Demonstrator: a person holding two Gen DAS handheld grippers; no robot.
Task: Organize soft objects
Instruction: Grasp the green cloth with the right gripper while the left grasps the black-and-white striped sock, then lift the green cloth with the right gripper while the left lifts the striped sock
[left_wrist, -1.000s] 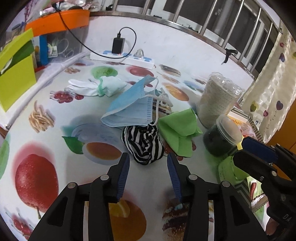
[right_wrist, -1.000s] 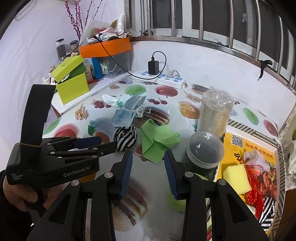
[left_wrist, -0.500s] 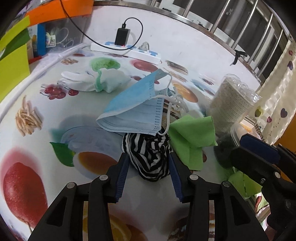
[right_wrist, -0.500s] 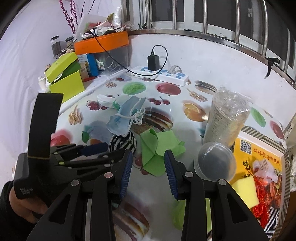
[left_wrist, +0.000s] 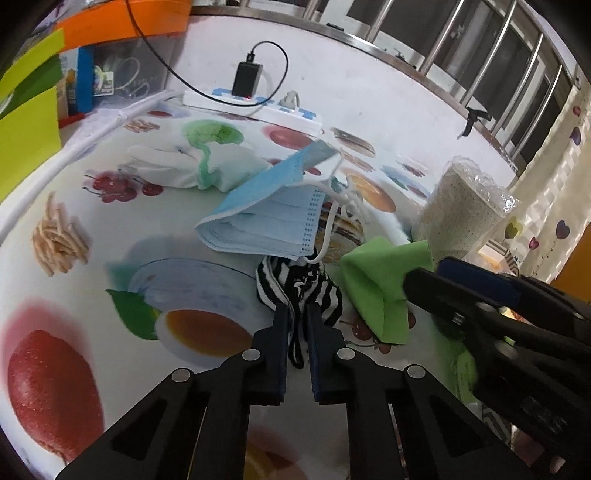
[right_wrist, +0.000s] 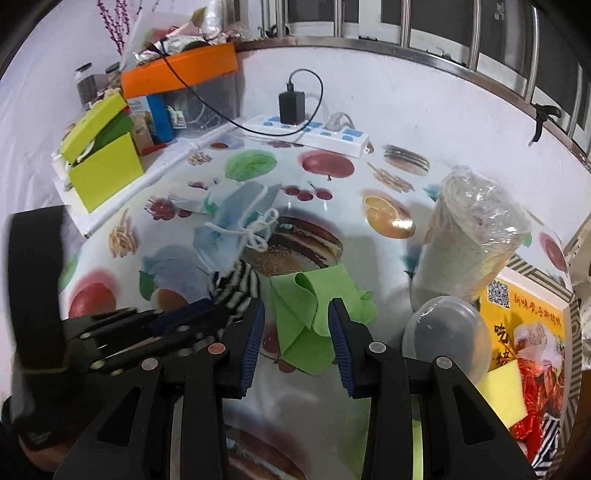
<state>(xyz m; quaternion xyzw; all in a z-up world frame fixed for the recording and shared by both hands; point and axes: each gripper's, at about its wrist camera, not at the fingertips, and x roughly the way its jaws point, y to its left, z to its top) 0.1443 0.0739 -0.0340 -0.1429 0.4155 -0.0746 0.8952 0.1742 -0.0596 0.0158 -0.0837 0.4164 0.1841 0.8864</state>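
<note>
The left tool (left_wrist: 298, 314) points steeply down, its jaws just closed to a narrow gap and pinching striped fabric. The right tool (right_wrist: 296, 321) angles down beside it, jaws parted halfway, gripping nothing.

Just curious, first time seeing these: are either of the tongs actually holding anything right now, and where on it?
The left tongs have just closed on the striped cloth, pinching its near edge. The right tongs hold nothing; they stand open over the green cloth.

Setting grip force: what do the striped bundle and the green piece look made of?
Striped bundle: apparently stretchy knit fabric, matte; it bunches and pinches thin between the left tongs. Green cloth: smooth, thin, matte, folding in soft rounded creases, possibly microfibre or non-woven.
</note>
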